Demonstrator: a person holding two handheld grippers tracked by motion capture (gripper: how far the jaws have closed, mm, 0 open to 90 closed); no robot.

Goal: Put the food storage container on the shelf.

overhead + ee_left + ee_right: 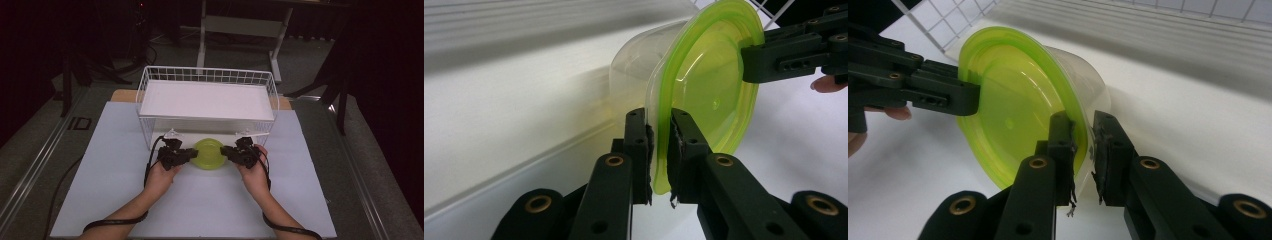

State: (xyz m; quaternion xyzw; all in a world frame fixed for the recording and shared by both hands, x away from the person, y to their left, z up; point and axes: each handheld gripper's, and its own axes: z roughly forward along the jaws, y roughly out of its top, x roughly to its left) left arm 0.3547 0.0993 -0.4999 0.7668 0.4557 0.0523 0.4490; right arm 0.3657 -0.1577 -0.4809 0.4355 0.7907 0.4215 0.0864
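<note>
**Two grippers pinch a green-lidded tub in front of the wire basket**

From the high view, the tub's clear body is hidden under its green lid [208, 154], so it looks like a flat green disc. The jaws are too small and dark there to tell how they stand. The room behind the table is dark and hard to make out.

The tub [644, 65] sits on the white table [100, 170], just in front of the white wire basket [207, 75], between the two hands. A white board [207, 99] lies flat in the top of the basket. Behind the basket, on the floor, stand the pale legs of another table [240, 25].

The left gripper [175, 155] holds the lid's left edge. The right gripper [242, 152] holds the lid's right edge. Each is held in a hand [160, 177], and a black cable [115, 221] trails back past the left arm.

The left gripper view shows what the high view cannot. The left gripper [660, 150] has its jaws pressed onto the lid's rim, pinching it. The clear tub shows behind the lid [709, 85]. The other gripper bites the far edge.

The right gripper view shows the right gripper [1083, 155] with its jaws pinching the lid [1008, 115] at the rim, with the clear tub [1083, 85] just behind. The basket's wire grid [958, 20] shows near the top corner.
</note>
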